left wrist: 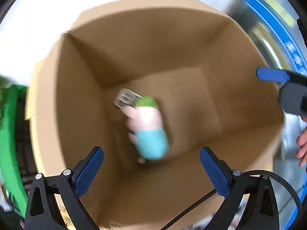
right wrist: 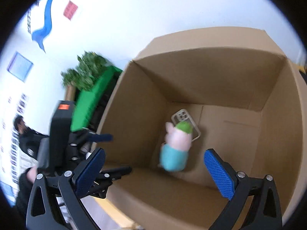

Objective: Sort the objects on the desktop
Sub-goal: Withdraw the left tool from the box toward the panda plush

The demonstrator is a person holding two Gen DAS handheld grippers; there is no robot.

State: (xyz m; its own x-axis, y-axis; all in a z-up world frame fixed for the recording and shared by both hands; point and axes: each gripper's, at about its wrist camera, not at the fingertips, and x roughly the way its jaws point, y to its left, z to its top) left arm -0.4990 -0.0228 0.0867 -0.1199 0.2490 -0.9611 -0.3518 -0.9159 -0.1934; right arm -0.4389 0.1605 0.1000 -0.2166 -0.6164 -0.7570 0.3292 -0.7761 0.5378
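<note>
A large open cardboard box point(left wrist: 80, 99) point(right wrist: 138, 115) fills both views. Inside it is a plush pig toy point(left wrist: 148, 126) point(right wrist: 177, 147) with a pink body, green hat and turquoise shirt, blurred by motion. Under its head a clear phone case point(left wrist: 125, 98) point(right wrist: 182, 117) lies on the box floor. My left gripper point(left wrist: 151, 170) is open and empty above the box, over the toy. My right gripper point(right wrist: 154, 172) is open and empty above the box's near wall. The right gripper also shows at the right edge of the left wrist view point(left wrist: 276, 76).
A green-topped crate point(right wrist: 90, 103) with artificial plants point(right wrist: 86, 72) stands left of the box. A person in black point(right wrist: 26, 134) sits far left. A white wall with blue signs lies behind. A hand point(left wrist: 302, 143) shows at the right edge.
</note>
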